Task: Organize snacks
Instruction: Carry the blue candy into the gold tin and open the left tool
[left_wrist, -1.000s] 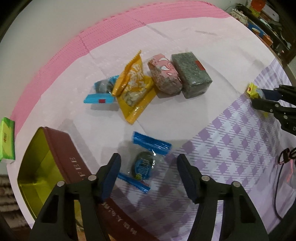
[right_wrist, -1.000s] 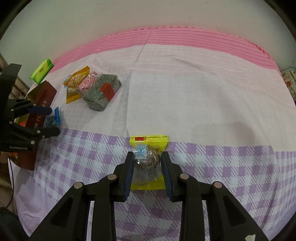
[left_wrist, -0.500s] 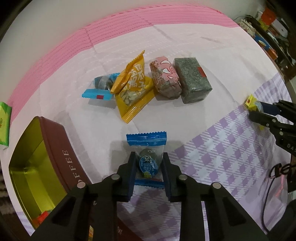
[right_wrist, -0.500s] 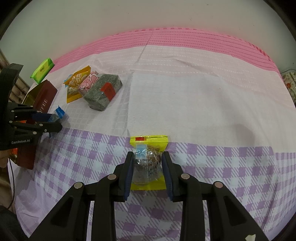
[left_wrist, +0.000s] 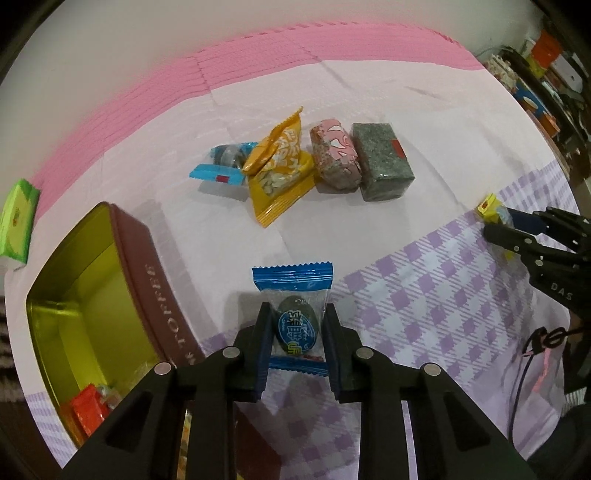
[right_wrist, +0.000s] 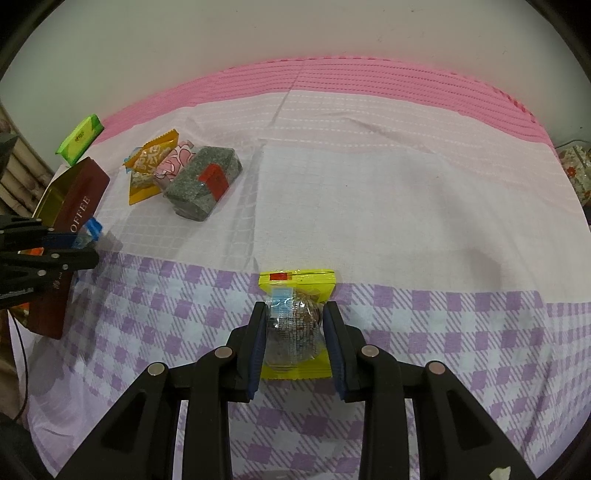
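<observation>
The tin (left_wrist: 147, 280) runs off the lower edge of the left wrist view, its contents half hidden behind the left tool (left_wrist: 297, 332). A second blue-wrapped candy (left_wrist: 225, 162) lies partly tucked behind the yellow packet (left_wrist: 280, 173). Shelf clutter (left_wrist: 535, 70) at the far corner is too small to read.

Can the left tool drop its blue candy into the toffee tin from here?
Probably yes: the left tool grips the blue candy, and the open toffee tin sits right beside it, nothing between.
</observation>
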